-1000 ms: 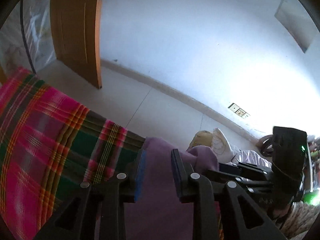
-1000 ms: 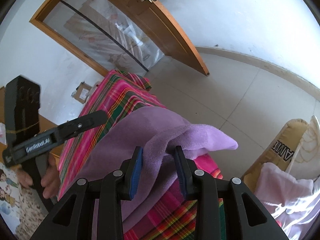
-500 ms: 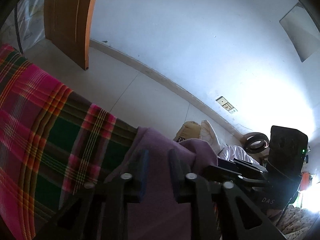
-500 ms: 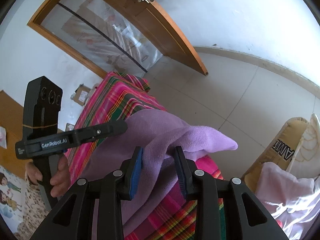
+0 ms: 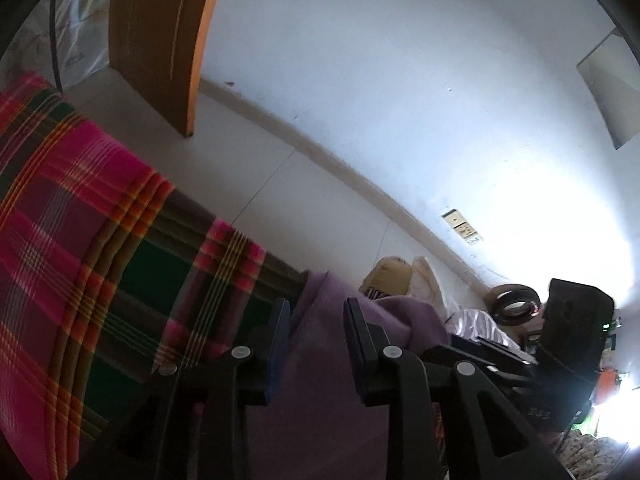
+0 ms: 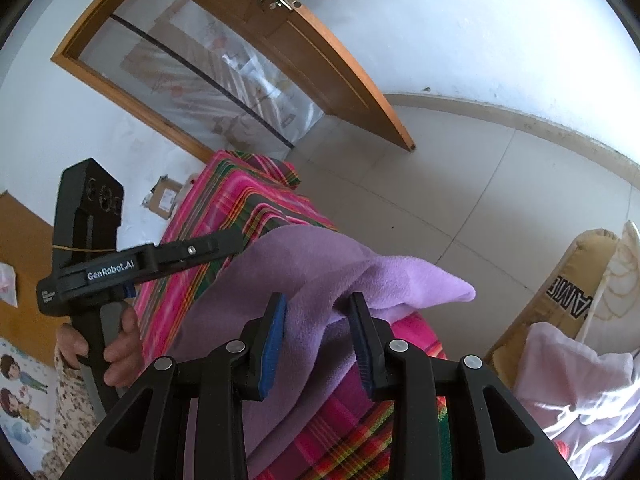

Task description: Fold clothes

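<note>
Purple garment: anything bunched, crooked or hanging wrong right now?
Yes. The purple garment is bunched between the right tongs, and one rumpled corner pokes out past the edge of the plaid cloth instead of lying flat. No damage shows.

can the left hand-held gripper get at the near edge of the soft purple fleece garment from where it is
Probably yes: the left hand-held gripper already has the soft purple fleece garment lying between its just-opened jaws, with nothing blocking it; the right hand-held gripper grips another part.
</note>
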